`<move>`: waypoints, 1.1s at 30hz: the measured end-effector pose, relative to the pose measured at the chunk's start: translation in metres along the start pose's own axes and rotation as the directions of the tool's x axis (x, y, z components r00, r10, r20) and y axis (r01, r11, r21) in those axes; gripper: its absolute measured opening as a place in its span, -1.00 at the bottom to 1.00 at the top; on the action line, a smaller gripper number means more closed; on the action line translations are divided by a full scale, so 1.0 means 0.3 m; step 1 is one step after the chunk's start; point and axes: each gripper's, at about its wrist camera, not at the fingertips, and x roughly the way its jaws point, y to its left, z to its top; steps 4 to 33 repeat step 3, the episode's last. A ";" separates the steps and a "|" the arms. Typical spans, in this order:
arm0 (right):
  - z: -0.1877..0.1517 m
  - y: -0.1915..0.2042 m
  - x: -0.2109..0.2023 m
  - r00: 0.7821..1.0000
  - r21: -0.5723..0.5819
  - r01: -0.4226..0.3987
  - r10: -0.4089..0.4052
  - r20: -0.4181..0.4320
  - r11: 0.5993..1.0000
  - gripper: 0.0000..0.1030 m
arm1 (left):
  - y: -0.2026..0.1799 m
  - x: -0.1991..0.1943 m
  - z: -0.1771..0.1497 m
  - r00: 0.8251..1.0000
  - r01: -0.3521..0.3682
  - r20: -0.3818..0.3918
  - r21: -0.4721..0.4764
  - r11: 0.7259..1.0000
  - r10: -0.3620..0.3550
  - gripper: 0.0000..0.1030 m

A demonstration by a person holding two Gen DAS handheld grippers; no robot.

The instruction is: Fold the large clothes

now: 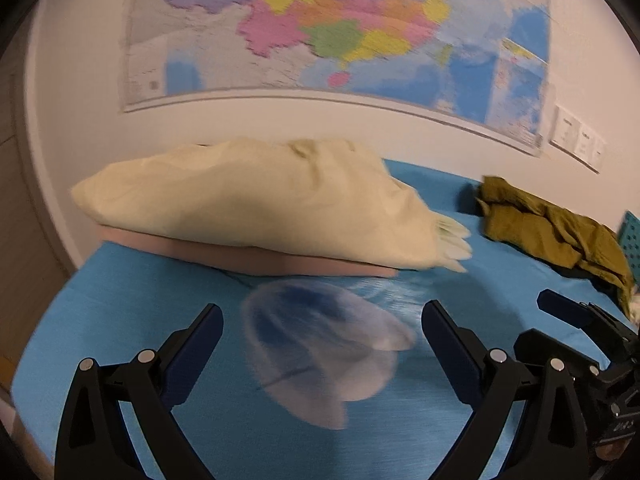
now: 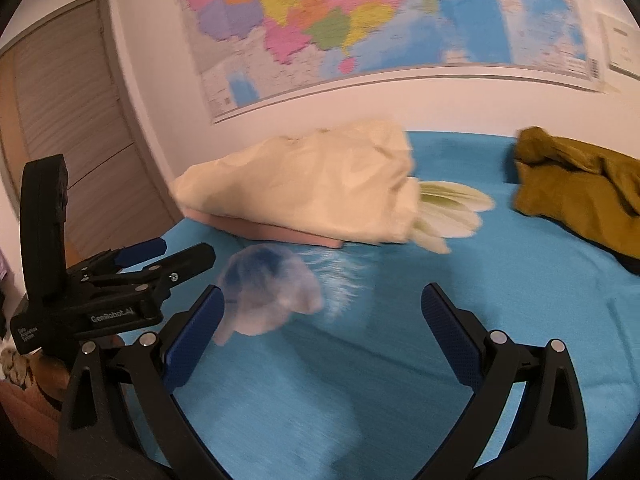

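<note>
A cream garment (image 1: 256, 204) lies folded on a flat pink garment (image 1: 280, 262) at the far side of the blue bed. Both show in the right wrist view too, the cream garment (image 2: 312, 184) over the pink one (image 2: 276, 234). A crumpled olive garment (image 1: 552, 232) lies to the right (image 2: 580, 184). My left gripper (image 1: 323, 312) hovers open over the sheet, short of the cream pile, holding nothing. My right gripper (image 2: 322, 294) is also open and empty. The two grippers are side by side, the left gripper (image 2: 186, 251) just left of the right gripper (image 1: 572, 310).
The blue sheet (image 1: 120, 320) carries a pale jellyfish print (image 1: 320, 344) under the grippers. A wall with a large map (image 1: 320, 28) runs behind the bed, with switches (image 1: 580, 140) at right. A door (image 2: 72, 100) stands at left. A blue perforated object (image 1: 630, 236) sits at the right edge.
</note>
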 end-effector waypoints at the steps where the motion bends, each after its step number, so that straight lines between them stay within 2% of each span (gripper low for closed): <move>1: -0.004 -0.025 -0.022 1.000 0.015 0.021 -0.021 0.008 1.000 0.89 | -0.019 0.011 0.004 1.000 0.026 -0.015 0.007 1.000 -0.026 0.86; 3: -0.014 -0.077 -0.074 0.997 0.043 0.071 -0.073 0.029 0.997 0.89 | -0.076 0.042 0.017 0.993 0.102 -0.059 0.024 0.995 -0.100 0.86; 33: -0.014 -0.077 -0.074 0.997 0.043 0.071 -0.073 0.029 0.997 0.89 | -0.076 0.042 0.017 0.993 0.102 -0.059 0.024 0.995 -0.100 0.86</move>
